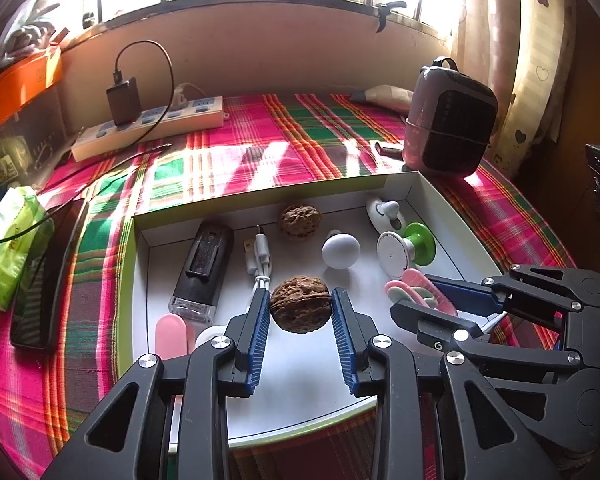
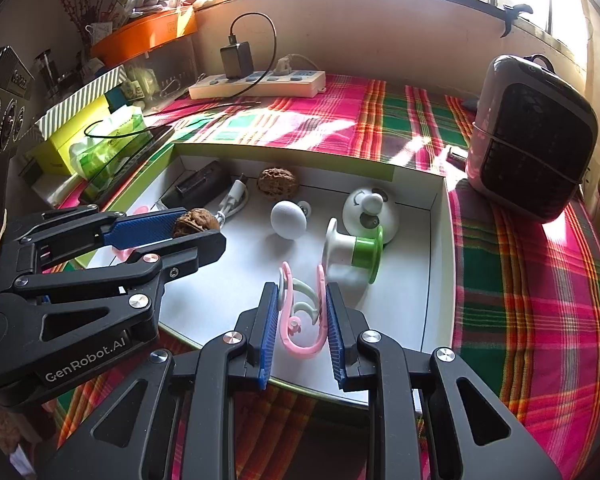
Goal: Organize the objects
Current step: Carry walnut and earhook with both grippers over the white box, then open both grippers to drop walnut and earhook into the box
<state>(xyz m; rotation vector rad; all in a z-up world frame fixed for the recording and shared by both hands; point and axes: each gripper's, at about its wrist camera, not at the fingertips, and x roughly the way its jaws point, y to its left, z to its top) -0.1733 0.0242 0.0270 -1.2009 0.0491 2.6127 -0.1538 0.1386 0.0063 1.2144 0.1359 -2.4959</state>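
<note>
My left gripper is shut on a brown walnut, held over the near part of a shallow white box. In the right wrist view this gripper reaches in from the left with the walnut. My right gripper is shut on a bundle of pink and pale green plastic hooks at the box's near right. A second walnut lies at the back of the box. Also inside are a black stamp-like block, a white cable, a white egg-shaped knob and a white-and-green spool.
The box sits on a pink-and-green plaid cloth. A white power strip with a black charger lies at the back left. A dark heater-like device stands at the back right. A green tissue pack and a dark phone lie left of the box.
</note>
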